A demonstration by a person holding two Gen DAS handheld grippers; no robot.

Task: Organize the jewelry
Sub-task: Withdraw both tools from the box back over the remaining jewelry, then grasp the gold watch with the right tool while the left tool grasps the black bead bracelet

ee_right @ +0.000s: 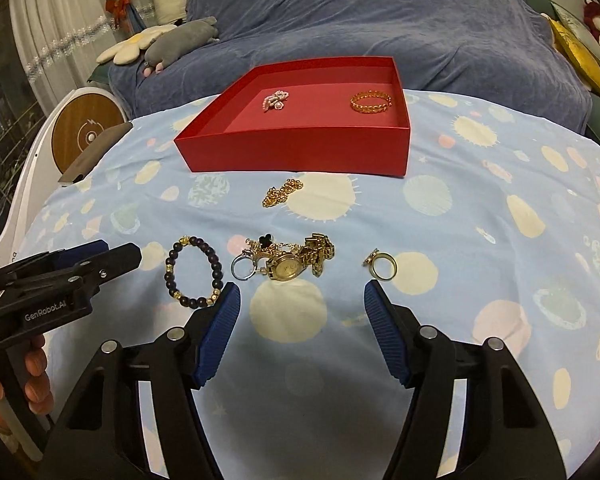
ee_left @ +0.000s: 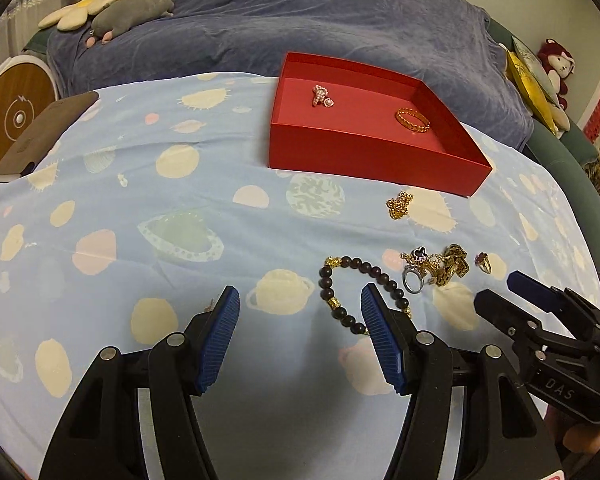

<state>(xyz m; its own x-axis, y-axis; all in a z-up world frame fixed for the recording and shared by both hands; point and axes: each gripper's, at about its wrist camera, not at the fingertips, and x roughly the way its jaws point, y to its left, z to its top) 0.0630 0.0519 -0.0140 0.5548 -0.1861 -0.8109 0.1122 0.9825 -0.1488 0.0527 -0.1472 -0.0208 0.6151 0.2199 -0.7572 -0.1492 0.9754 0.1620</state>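
Note:
A red box (ee_left: 364,156) (ee_right: 300,152) holds a pink bead piece (ee_left: 322,96) (ee_right: 275,100) and a gold bangle (ee_left: 412,120) (ee_right: 370,102). On the cloth lie a gold chain (ee_left: 399,205) (ee_right: 281,194), a dark bead bracelet (ee_left: 340,292) (ee_right: 194,272), a gold watch in a tangle with a silver ring (ee_left: 440,268) (ee_right: 288,260), and a gold ring (ee_left: 484,262) (ee_right: 382,266). My left gripper (ee_left: 300,304) (ee_right: 96,254) is open and empty, just before the bracelet. My right gripper (ee_right: 300,300) (ee_left: 496,294) is open and empty, short of the watch.
A light blue cloth with planet prints (ee_left: 140,220) (ee_right: 480,200) covers the table. A blue-covered sofa (ee_left: 300,20) with plush toys (ee_left: 132,12) stands behind. A round wooden-faced device (ee_left: 12,116) and a brown case (ee_left: 40,136) sit at the left.

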